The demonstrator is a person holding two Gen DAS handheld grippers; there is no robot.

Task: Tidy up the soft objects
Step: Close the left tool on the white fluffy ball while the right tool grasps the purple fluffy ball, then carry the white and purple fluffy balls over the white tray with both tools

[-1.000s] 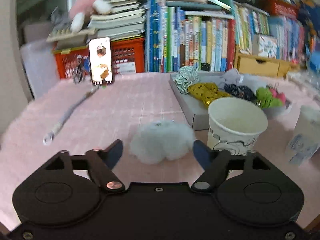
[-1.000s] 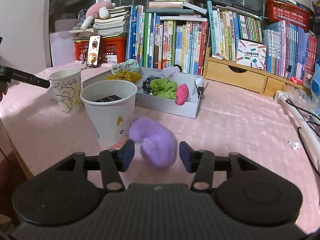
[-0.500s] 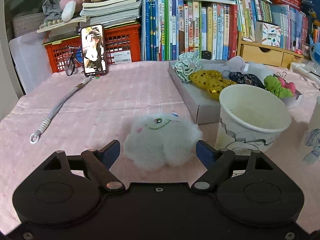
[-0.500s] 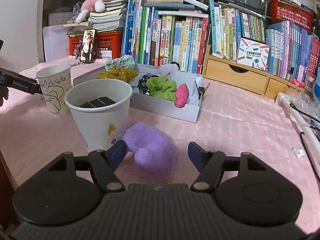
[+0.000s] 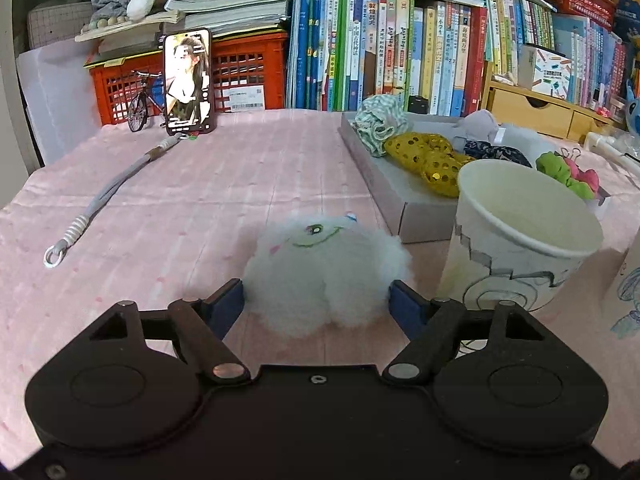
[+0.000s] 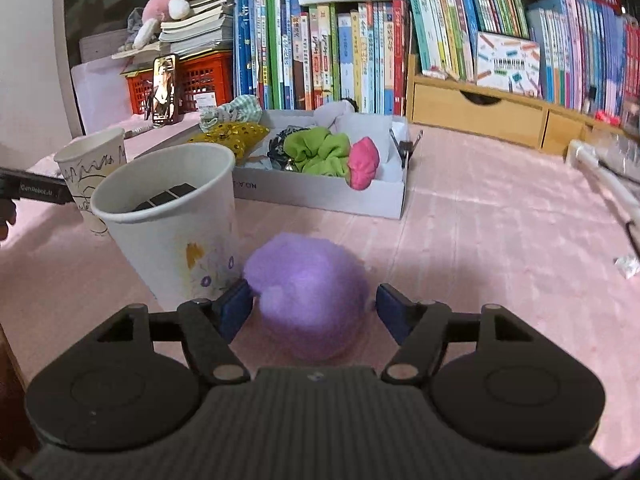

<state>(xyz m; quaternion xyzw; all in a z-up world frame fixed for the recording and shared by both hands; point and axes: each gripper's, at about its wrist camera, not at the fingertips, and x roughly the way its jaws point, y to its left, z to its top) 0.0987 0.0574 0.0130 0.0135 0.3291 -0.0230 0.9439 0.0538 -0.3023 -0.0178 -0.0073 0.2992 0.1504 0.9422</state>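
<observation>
My left gripper (image 5: 316, 300) sits low over the pink tablecloth (image 5: 180, 208), fingers spread either side of a white fluffy plush (image 5: 326, 272). Jaws are closing; both blue pads (image 5: 224, 308) appear to graze the fur at its flanks, but I see no squeeze in the fluff yet. The plush lies on the cloth just left of an empty paper cup (image 5: 520, 252) with grey line drawing. It is near round, slightly wider than deep, so its long axis runs across, pad to pad. Its stitched face, with a green smile line, sits on the far upper side, turned up and away from me.

My right gripper (image 6: 312, 306) straddles a purple pompom (image 6: 306, 292), fingers apart; the left pad is at the fuzz, the right pad shows a clear gap. The pompom rests on the cloth, touching or nearly touching the base of a paper cup (image 6: 176, 224) holding dark flat pieces. It is ball-shaped; no long axis or facing that I can tell.

Beyond both cups, a shallow white box (image 6: 328, 196) holds scrunchies.
</observation>
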